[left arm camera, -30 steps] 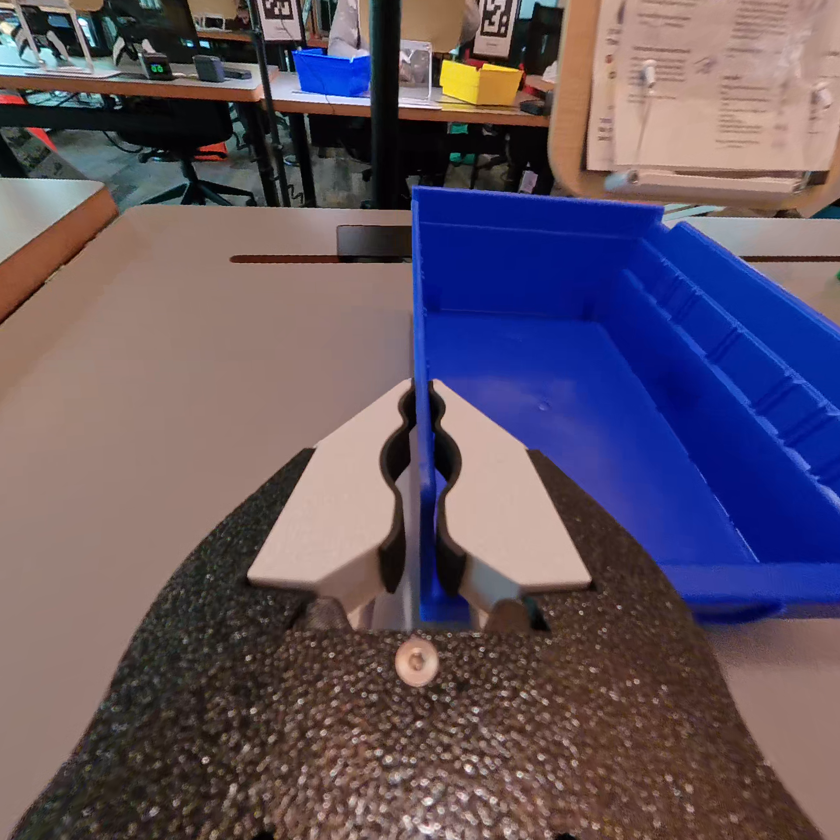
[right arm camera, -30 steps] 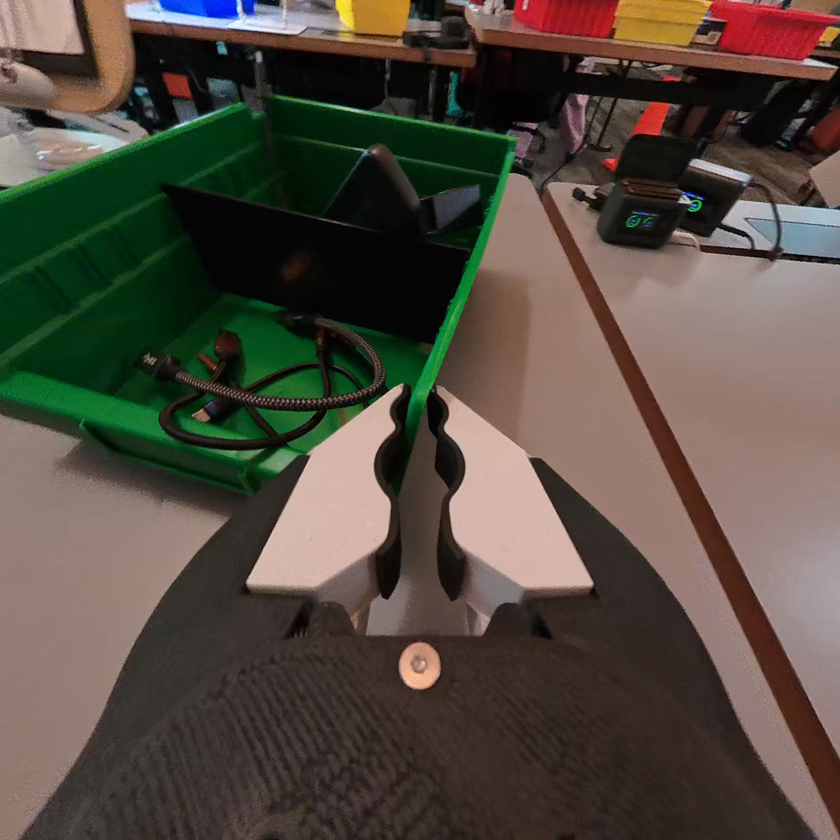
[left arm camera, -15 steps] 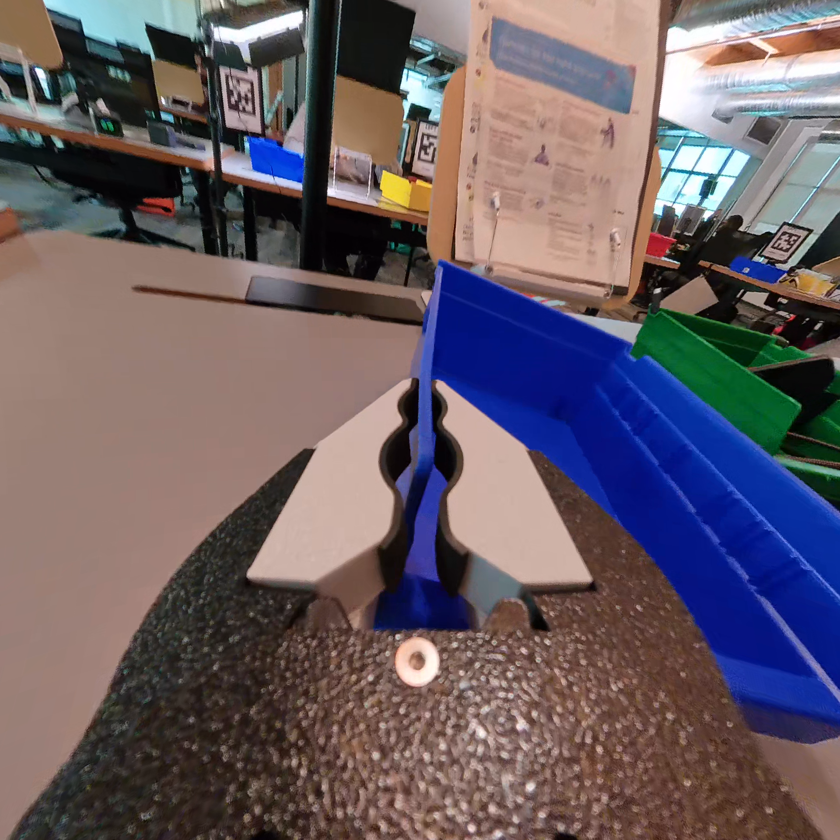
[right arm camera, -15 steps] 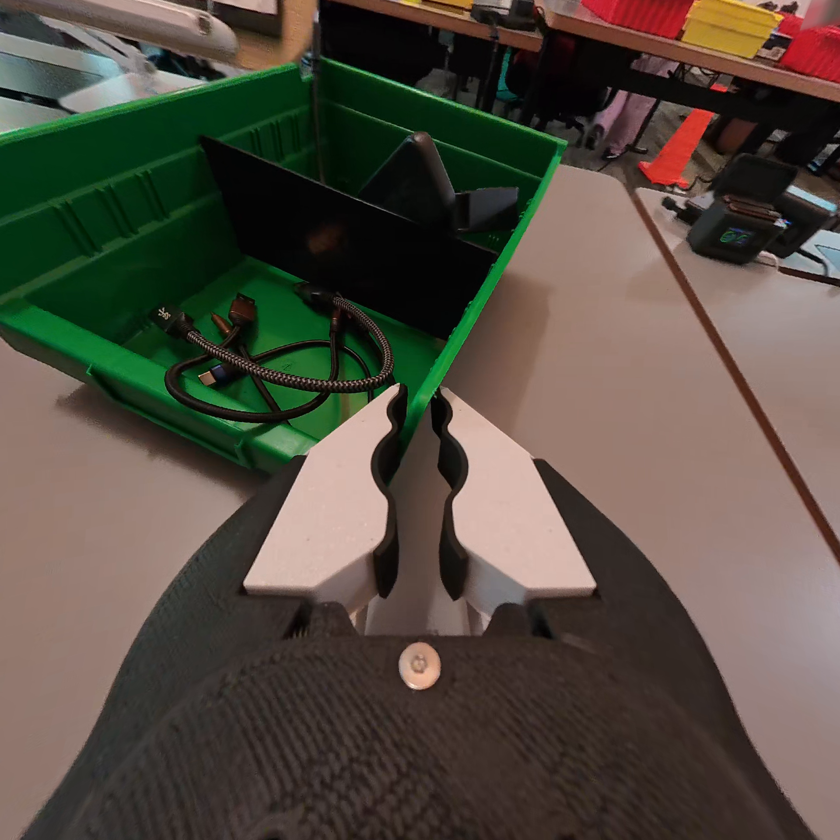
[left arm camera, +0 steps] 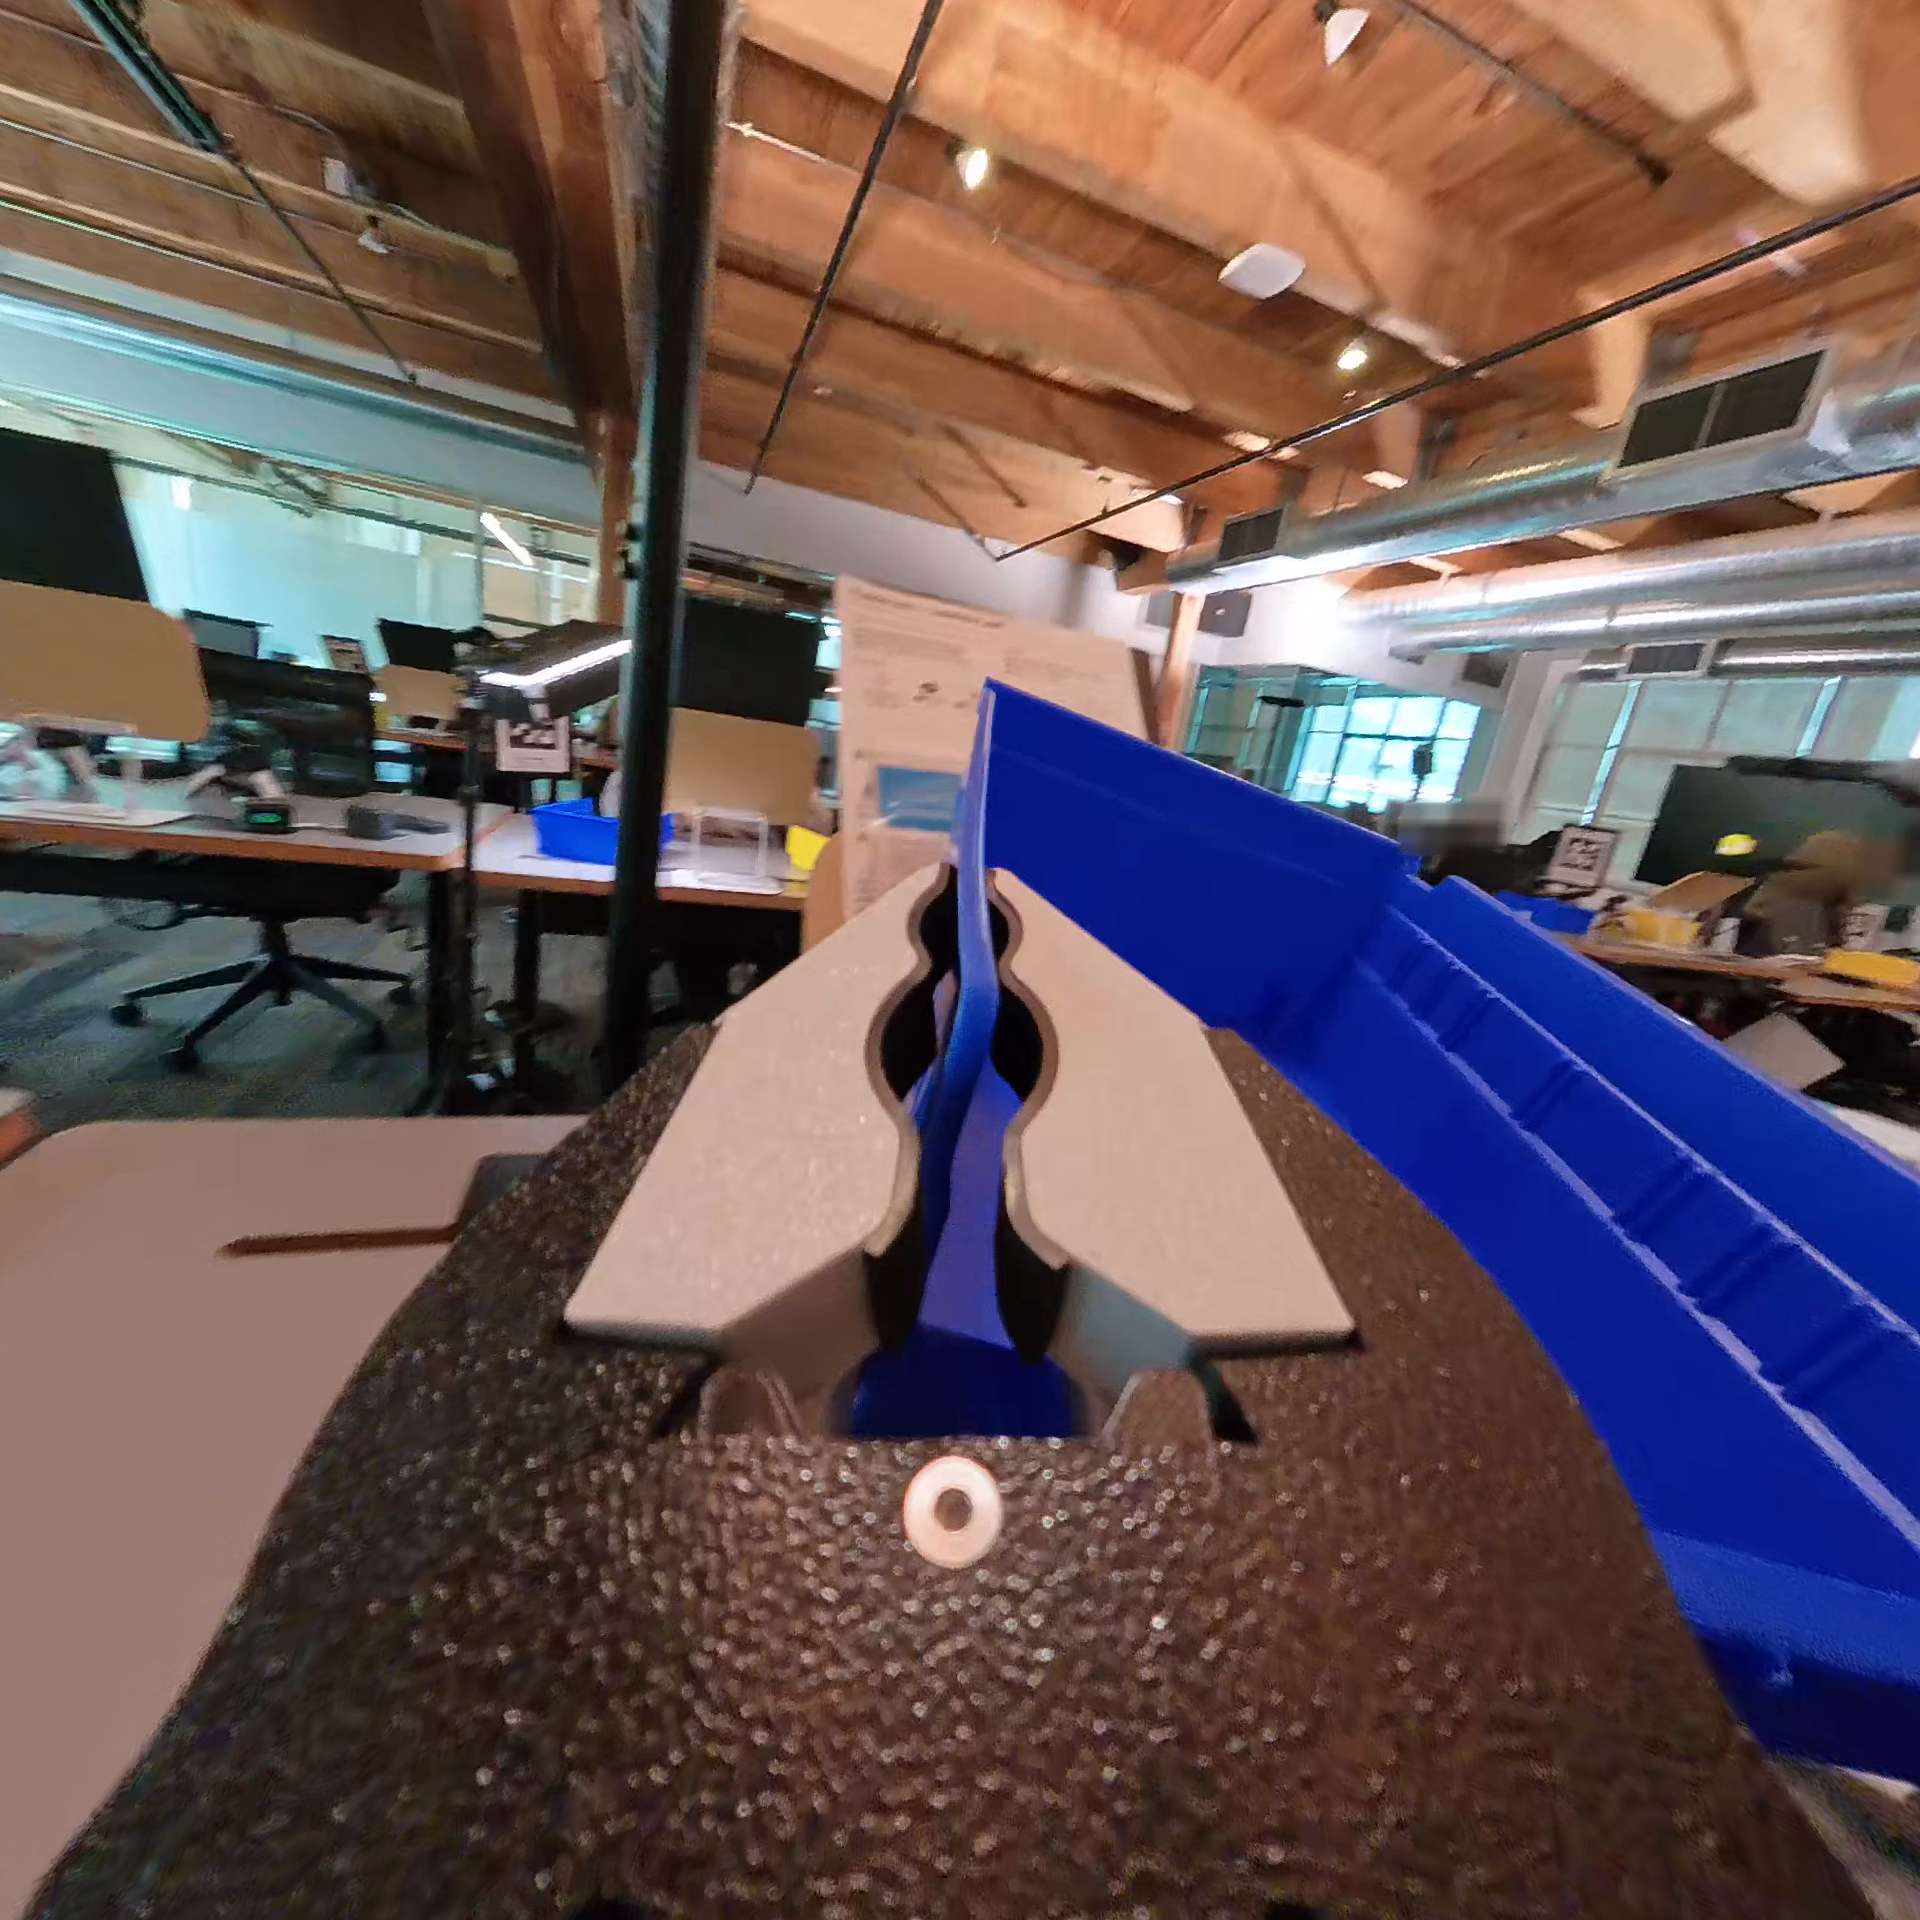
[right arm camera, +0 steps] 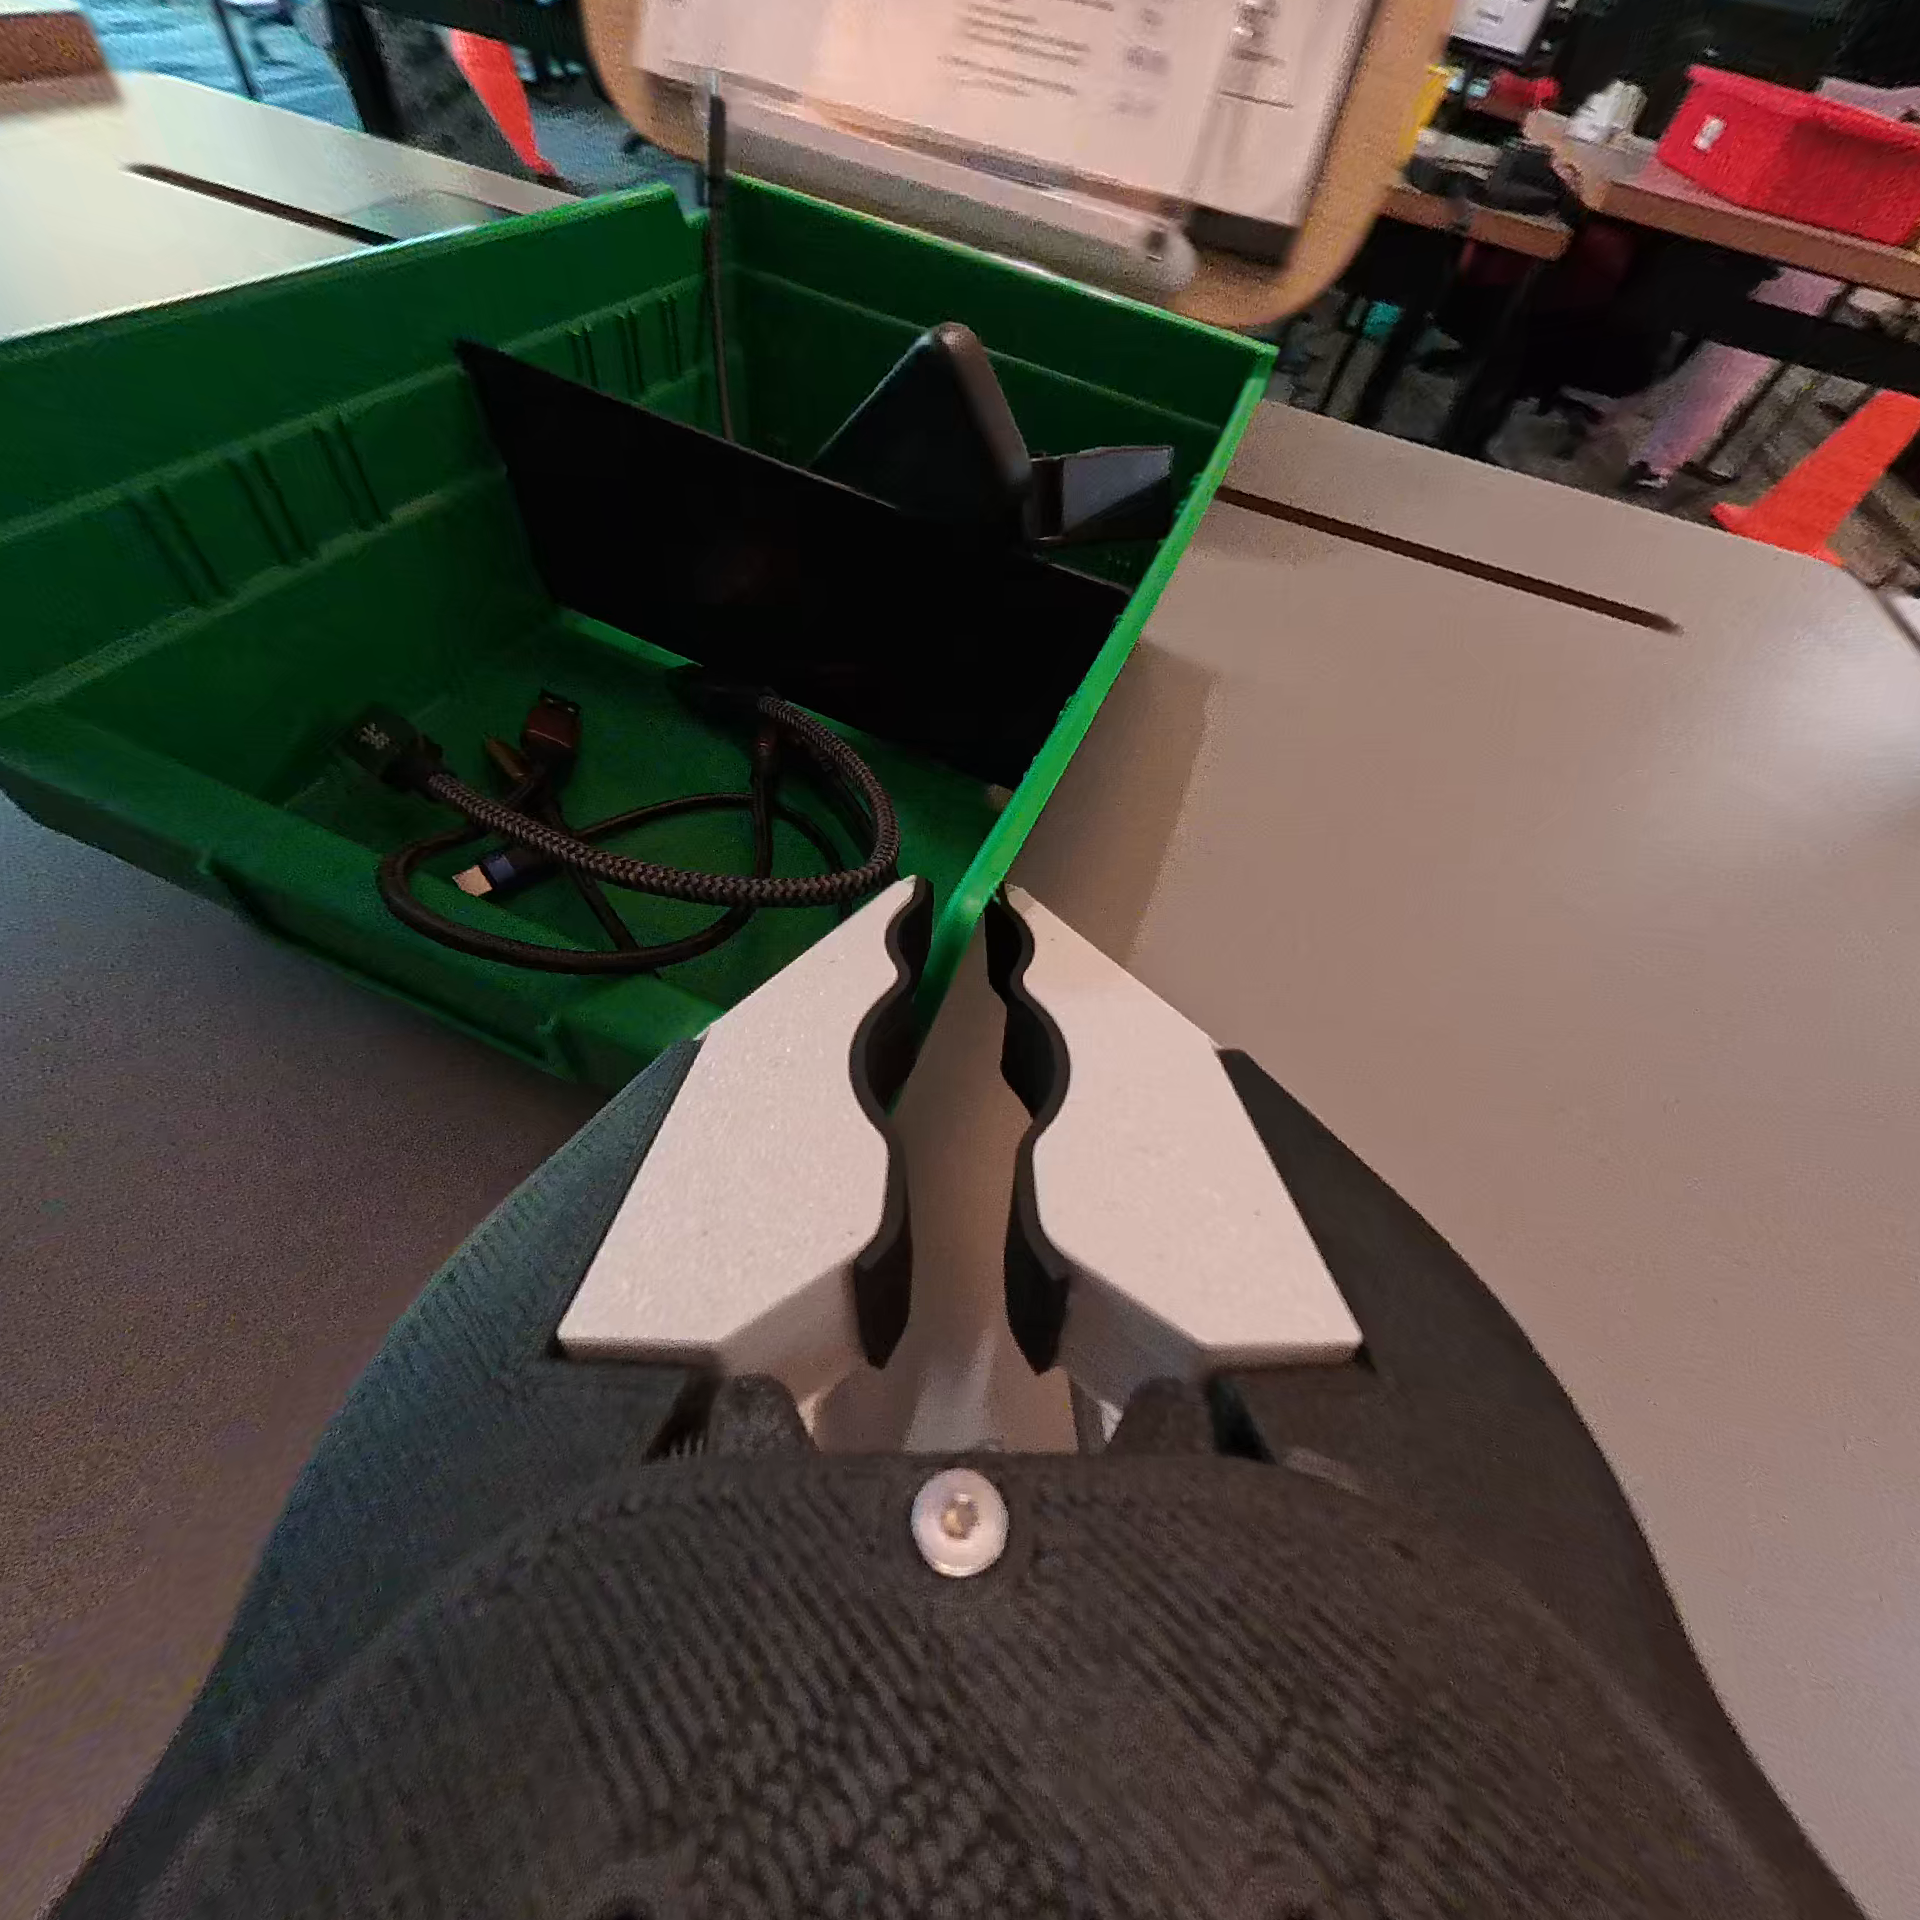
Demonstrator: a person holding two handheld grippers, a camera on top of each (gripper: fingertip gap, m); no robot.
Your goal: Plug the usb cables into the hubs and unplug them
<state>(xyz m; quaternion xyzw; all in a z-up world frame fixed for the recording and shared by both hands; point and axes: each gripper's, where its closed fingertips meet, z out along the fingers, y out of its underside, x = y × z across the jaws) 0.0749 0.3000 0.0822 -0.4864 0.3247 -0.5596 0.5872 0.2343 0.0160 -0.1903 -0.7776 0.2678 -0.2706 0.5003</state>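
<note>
On counter [right arm camera: 1455, 831]: green bin [right arm camera: 260, 499] holds usb cables [right arm camera: 623, 862], right tool [right arm camera: 954, 904] pinching its wall. Left tool [left arm camera: 968, 883] clamps tilted blue bin [left arm camera: 1455, 1039]; slip risk.

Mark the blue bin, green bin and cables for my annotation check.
blue bin [left arm camera: 1558, 1195], left wrist view, its ribbed inner side wall.
green bin [right arm camera: 312, 478], right wrist view, inner left wall.
cables [right arm camera: 665, 873], right wrist view, the braided loop.
</note>
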